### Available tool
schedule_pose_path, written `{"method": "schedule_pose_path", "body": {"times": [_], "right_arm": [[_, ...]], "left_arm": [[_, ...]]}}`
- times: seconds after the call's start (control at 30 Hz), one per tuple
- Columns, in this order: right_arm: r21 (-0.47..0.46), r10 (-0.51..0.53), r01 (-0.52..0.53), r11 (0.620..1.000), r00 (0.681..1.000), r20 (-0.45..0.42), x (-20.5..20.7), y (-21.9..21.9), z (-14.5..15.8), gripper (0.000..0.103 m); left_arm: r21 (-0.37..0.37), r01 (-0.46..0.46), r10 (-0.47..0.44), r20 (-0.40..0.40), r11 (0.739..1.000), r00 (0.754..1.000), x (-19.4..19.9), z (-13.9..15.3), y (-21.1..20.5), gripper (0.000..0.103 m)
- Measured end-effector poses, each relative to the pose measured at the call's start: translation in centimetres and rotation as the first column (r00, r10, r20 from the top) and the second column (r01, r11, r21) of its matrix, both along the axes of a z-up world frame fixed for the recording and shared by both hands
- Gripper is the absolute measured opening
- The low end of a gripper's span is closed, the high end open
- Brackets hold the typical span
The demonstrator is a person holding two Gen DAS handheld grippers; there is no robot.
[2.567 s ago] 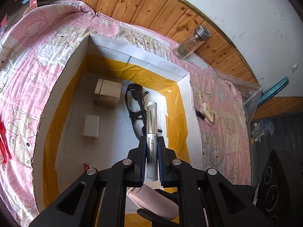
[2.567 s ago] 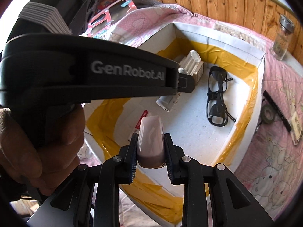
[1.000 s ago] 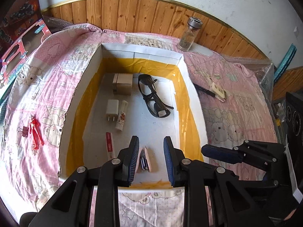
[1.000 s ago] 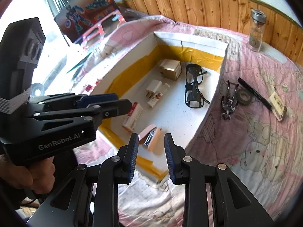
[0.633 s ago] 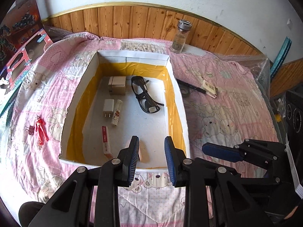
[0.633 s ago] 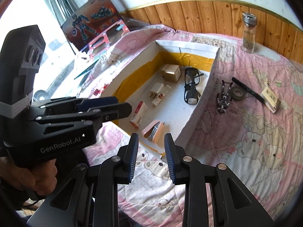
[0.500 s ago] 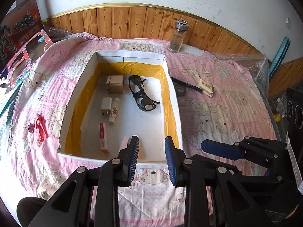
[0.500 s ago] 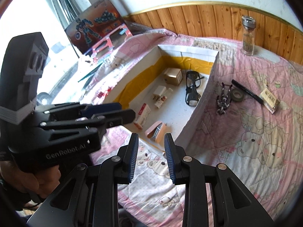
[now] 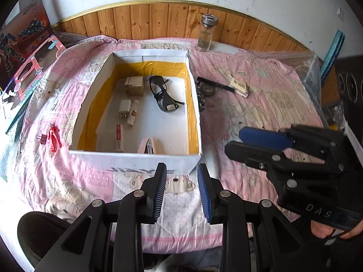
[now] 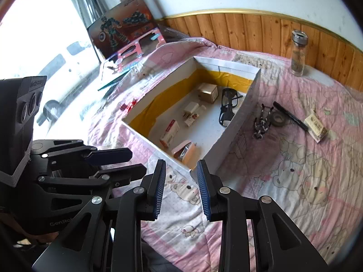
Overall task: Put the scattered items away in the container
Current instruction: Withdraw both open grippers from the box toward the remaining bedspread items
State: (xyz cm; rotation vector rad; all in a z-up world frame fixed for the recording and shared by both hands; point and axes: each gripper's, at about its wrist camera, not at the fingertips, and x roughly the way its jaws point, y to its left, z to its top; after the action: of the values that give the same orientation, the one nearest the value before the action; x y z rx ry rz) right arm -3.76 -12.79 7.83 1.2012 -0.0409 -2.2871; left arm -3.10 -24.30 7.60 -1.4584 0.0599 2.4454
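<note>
A white box (image 9: pixel 136 158) lined with yellow tape sits on the pink quilt. It holds black glasses (image 9: pixel 164 95), a tan carton (image 9: pixel 135 86), a white charger (image 9: pixel 124 112), a small tube (image 9: pixel 133 113), a red-and-white slim pack (image 9: pixel 119 136) and a pink stapler (image 9: pixel 148 146). My left gripper (image 9: pixel 181 170) hovers open and empty just short of the box's near wall. My right gripper (image 10: pixel 180 166), also open and empty, points at the box's near corner (image 10: pixel 199 165). On the quilt right of the box lie a black pen (image 10: pixel 290 115), a tape roll (image 10: pixel 278 119), a white packet (image 10: pixel 316 125) and a dark metal tool (image 10: pixel 262 122).
Red clips (image 9: pixel 53 136) lie on the quilt left of the box. A glass jar (image 9: pixel 206 34) stands by the wooden wall panel. A toy carton (image 10: pixel 127 36) leans at the far left by the window. A hand holds the right gripper's handle (image 9: pixel 329 231).
The left gripper let go of the tube and the right let go of the pink stapler, both now in the box. Both grippers pulled back out of the box toward the bed's near edge.
</note>
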Motion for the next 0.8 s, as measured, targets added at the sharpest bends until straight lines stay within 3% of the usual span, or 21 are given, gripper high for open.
{"method": "schedule_pose_path", "body": {"times": [0.43, 0.6, 0.8], "right_arm": [[0.063, 0.039, -0.037, 0.997, 0.999, -0.029, 1.2, 1.5, 0.7, 0.031], [0.052, 0.012, -0.012, 0.999, 1.000, -0.009, 0.7, 3.9, -0.1, 0.031], [0.018, -0.047, 0.047, 0.999, 0.998, 0.031, -1.0, 8.0, -1.1, 0.031]], "left_arm": [[-0.001, 0.037, -0.037, 0.001, 0.999, 0.999, 2.2, 0.4, 2.7, 0.030], [0.001, 0.054, -0.054, 0.014, 0.999, 0.998, 1.7, 0.1, 4.4, 0.030], [0.055, 0.069, -0.072, 0.059, 0.996, 0.996, -0.2, -0.7, 7.1, 0.030]]}}
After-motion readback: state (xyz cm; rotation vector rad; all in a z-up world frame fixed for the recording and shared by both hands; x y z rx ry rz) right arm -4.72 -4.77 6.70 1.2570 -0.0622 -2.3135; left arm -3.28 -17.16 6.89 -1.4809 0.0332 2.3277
